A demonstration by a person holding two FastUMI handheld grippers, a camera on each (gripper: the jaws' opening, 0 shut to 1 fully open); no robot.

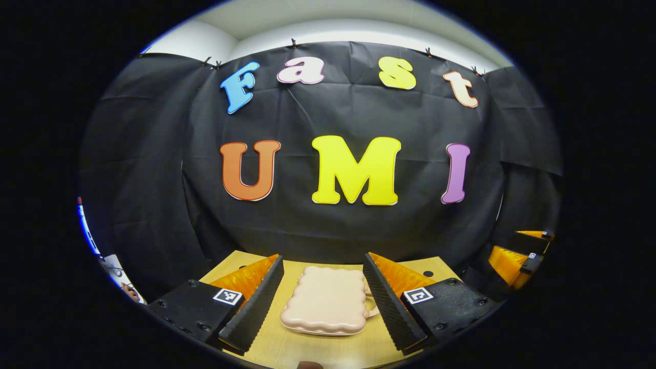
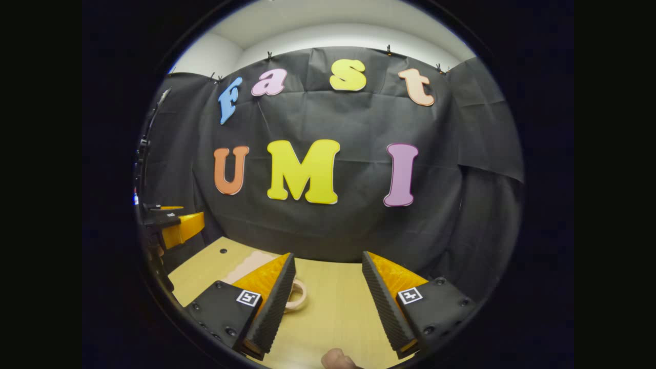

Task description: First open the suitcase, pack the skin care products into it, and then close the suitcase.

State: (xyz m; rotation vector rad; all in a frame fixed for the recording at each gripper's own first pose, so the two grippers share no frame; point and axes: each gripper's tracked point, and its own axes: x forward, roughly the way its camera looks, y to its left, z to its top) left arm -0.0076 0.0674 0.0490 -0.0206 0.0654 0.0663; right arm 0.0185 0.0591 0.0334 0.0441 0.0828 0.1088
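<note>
We hover both spread hand-held grippers, left [image 1: 323,302] and right [image 2: 328,302], over the closed suitcase [image 1: 325,301] on the desk [image 2: 333,307], ready to open it.

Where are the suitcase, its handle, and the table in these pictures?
suitcase [image 1: 326,301], left gripper view, middle of its closed lid.
handle [image 2: 298,296], right gripper view, visible loop beside the finger.
table [image 2: 335,307], right gripper view, bare wooden top between the fingers.

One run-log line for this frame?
suitcase: closed, flat on table | left gripper: open, framing it | right gripper: open, beside handle
</note>
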